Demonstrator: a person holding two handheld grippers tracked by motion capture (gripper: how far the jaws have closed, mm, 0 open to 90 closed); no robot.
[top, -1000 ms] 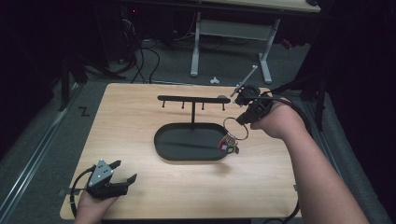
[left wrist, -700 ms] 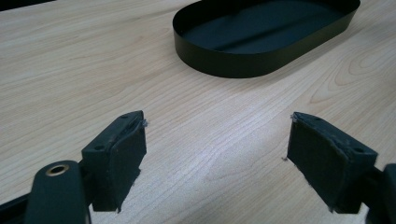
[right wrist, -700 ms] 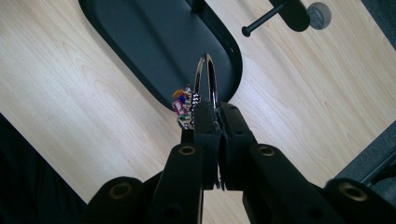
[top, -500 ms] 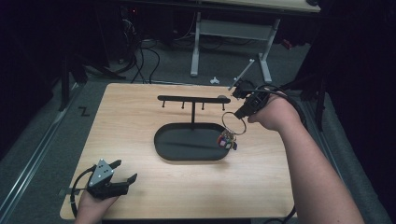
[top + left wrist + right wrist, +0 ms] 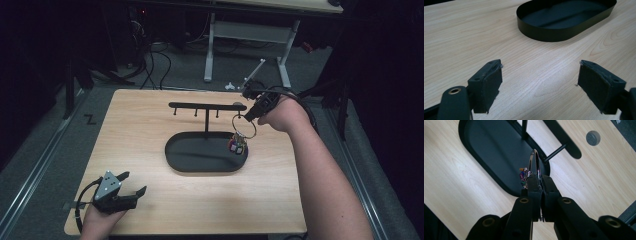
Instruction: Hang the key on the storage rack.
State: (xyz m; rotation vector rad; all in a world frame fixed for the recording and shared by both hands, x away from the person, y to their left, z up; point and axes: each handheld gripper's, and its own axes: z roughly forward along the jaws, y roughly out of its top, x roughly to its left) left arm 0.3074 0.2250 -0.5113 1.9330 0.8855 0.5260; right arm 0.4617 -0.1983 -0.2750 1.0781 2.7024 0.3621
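Observation:
A black stand (image 5: 206, 106) with a crossbar and small pegs rises from an oval black tray (image 5: 175, 152) at the middle of the wooden table. My right gripper (image 5: 248, 117) is shut on a silver key ring (image 5: 243, 126), which hangs just off the crossbar's right end with small coloured tags (image 5: 237, 146) dangling over the tray's right side. In the right gripper view the ring (image 5: 534, 163) stands edge-on above the closed jaws, close to a peg (image 5: 554, 153). My left gripper (image 5: 134, 183) rests open at the table's front left, its pads (image 5: 487, 85) wide apart over bare wood.
The tray's wall (image 5: 544, 35) lies ahead of the left gripper. A round grey cap (image 5: 593, 138) is set in the tabletop beyond the crossbar. A white desk frame (image 5: 245, 35) and cables stand on the floor behind the table.
My right hand has carried the key ring to the left and slightly farther back, closer to the crossbar's right end. The left gripper has stayed put.

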